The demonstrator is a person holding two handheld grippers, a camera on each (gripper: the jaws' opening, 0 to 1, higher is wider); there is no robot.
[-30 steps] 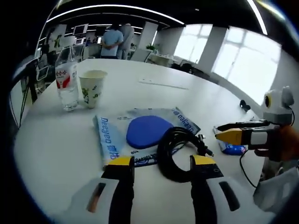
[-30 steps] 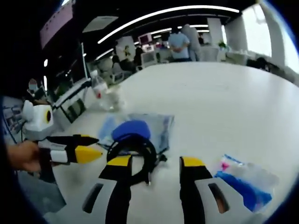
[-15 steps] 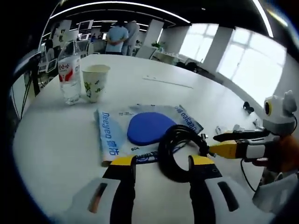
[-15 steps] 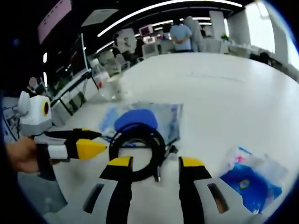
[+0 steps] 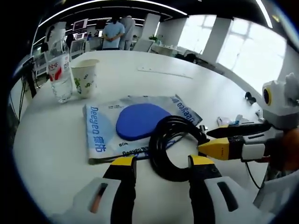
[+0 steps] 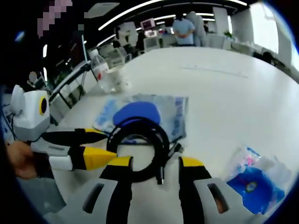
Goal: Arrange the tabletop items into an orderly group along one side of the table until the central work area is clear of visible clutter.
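Tongs of both hands converge on the coiled black cable, the item now in hand.

Left gripper view: the left tongs [image 5: 161, 162] stand spread, jaws either side of the near arc of the black cable [image 5: 169, 148] and not touching it. The cable lies on the white desk [image 5: 51, 135], its far edge overlapping a clear plastic packet [image 5: 105, 133] that holds a blue round pad [image 5: 138, 121]. A water bottle [image 5: 58, 70] and a paper cup [image 5: 84, 77] stand together, well apart from the cable at the far left. The right tongs [image 5: 210, 140] enter from the right, held by a hand [image 5: 285, 156], jaws slightly parted, tips just beside the coil.

Right gripper view: the right tongs [image 6: 154, 162] are spread astride the near part of the cable [image 6: 138, 148]. The left tongs [image 6: 105, 145] reach in from the left, tips next to the coil. A crumpled blue packet [image 6: 254, 179] lies apart at lower right.

Judged step: approach to the cable, grasp not yet made. The next move calls for lowering one pair of tongs over the coil's rim, closing on it, then carrying it toward the bottle and cup. Both hands are held low and level, pointing across the desk.
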